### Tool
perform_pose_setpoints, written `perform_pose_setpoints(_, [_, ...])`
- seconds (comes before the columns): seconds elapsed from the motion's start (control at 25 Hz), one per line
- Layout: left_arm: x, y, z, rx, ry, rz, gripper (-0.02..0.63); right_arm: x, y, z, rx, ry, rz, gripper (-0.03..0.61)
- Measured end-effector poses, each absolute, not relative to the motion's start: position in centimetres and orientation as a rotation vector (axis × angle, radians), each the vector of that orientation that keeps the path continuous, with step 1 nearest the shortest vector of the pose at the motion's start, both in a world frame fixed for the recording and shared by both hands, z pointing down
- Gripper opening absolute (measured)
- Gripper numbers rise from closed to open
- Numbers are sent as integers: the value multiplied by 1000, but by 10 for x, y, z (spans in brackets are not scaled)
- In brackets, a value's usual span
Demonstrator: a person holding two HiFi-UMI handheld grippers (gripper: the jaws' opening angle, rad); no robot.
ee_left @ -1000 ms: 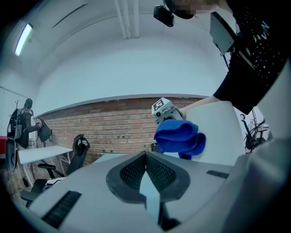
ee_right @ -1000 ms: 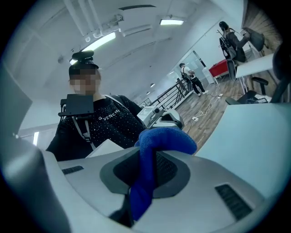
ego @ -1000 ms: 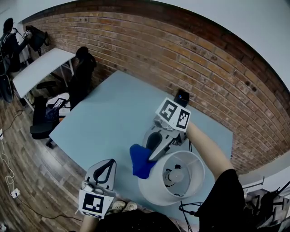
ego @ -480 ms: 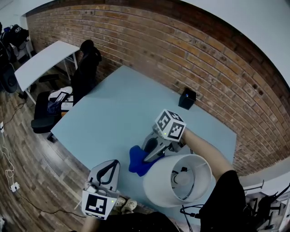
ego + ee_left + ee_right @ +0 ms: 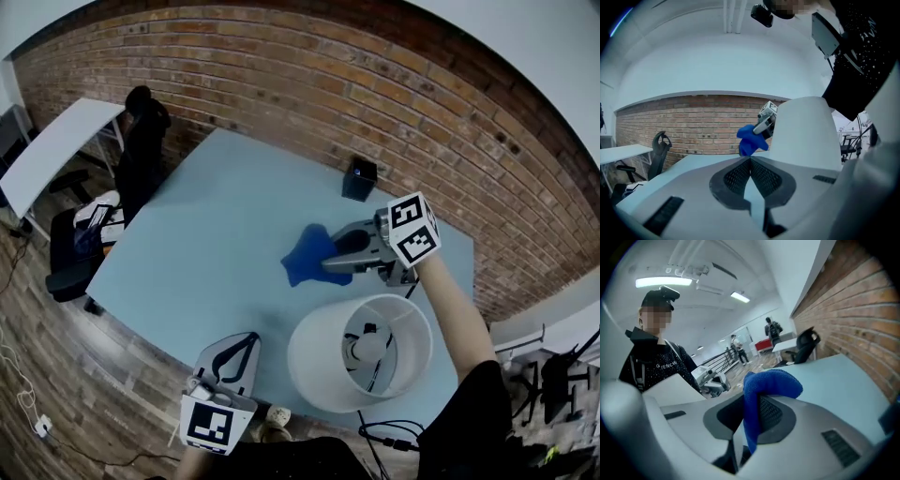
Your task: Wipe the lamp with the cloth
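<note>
A white lamp shade stands on the pale blue table near its front edge; the bulb fitting shows inside. My right gripper is shut on a blue cloth, held above the table just beyond the shade and apart from it. In the right gripper view the cloth hangs pinched between the jaws. My left gripper sits low at the table's front edge, left of the shade, with its jaws together and nothing in them. The left gripper view shows the shade and the cloth ahead.
A small black box sits at the table's far edge by the brick wall. A black cable trails off the front right of the table. Black chairs and a white table stand at the far left.
My right gripper has lifted the cloth away from the shade's left side and carried it up and back over the table. The left gripper has hardly moved.
</note>
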State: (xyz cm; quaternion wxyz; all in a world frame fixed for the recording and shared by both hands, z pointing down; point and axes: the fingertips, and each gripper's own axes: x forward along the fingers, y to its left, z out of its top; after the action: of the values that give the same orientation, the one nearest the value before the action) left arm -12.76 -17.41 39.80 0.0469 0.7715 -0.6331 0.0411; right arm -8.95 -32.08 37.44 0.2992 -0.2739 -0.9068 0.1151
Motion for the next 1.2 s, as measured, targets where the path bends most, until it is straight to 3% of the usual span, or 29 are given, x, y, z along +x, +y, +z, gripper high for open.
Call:
perform_pose_setpoints(0.28, [-125, -206, 379, 2568, -1687, 63, 8, 11, -333, 259, -38, -2654, 311, 58])
perform_pose_setpoints(0.52, [-111, -213, 361, 2798, -1428, 57, 8, 32, -251, 193, 330, -2747, 272, 58])
perform_pose_setpoints(0.8, [-98, -186, 363, 2982, -1131, 24, 8, -5, -171, 206, 626, -2668, 176, 58])
perform_pose_setpoints(1.2, [-102, -168, 373, 3012, -959, 23, 8, -44, -142, 271, 923, -2461, 132, 59])
